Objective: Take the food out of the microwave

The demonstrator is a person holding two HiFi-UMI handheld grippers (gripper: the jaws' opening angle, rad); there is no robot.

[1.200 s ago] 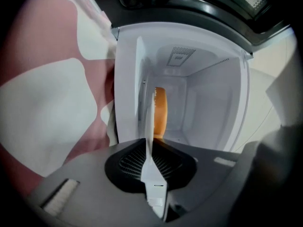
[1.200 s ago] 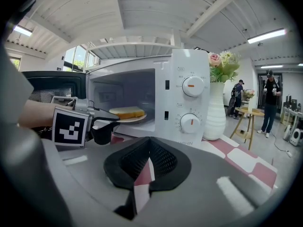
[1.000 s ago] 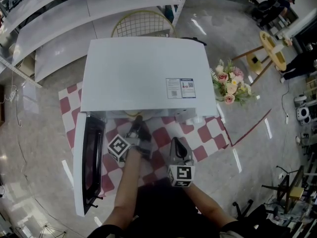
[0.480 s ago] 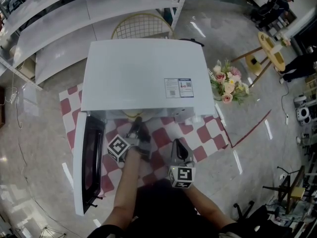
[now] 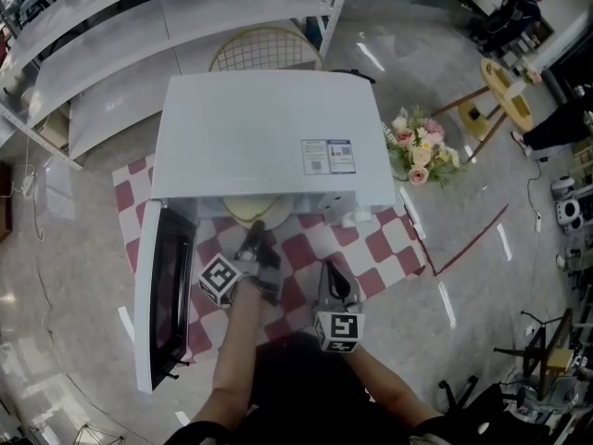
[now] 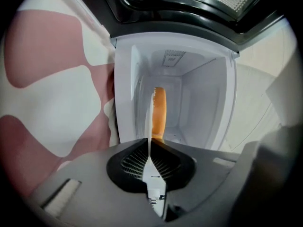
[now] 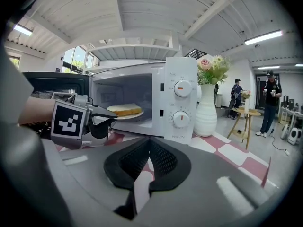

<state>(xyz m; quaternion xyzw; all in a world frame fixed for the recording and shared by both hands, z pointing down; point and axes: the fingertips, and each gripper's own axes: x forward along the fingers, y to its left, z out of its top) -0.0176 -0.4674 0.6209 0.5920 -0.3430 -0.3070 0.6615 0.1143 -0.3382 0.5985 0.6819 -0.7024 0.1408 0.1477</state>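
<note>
Left tongs [image 5: 257,236] clamp the rim of a white plate [image 5: 252,209] at the mouth of an open microwave [image 5: 269,137], seen from above. The plate's edge just shows under the oven's front lip. The door [image 5: 165,295] hangs wide to the left over a red-and-white checked cloth [image 5: 394,248]. Right tongs [image 5: 330,272] wait beside them, clear of the oven and short of the plate. Flowers [image 5: 415,151] stand just right of the oven.

From the left tongs' own camera, turned on its side, the jaws are clenched on the thin plate rim, which runs straight between the pads. Beyond them a slice of toast [image 6: 160,111] lies on the plate inside the white cavity [image 6: 194,98].

From the right tongs' camera, the jaws are closed tip to tip on nothing. Ahead, the left tongs pinch the near edge of the plate, which sits level, with most of it and the toast inside the oven. A white vase [image 7: 206,115] stands just beside the control dials [image 7: 182,103], and people stand well off in the background.

Judged from here, the danger is the one-sided hold. With only one edge pinched, the plate's weight could lever it downward as it leaves the oven, and the toast would slide off the far side. The thin, smooth rim may also slip from the pads, and the plate could snag on the sill if drawn out low. The idle right tongs could steady the free edge.
</note>
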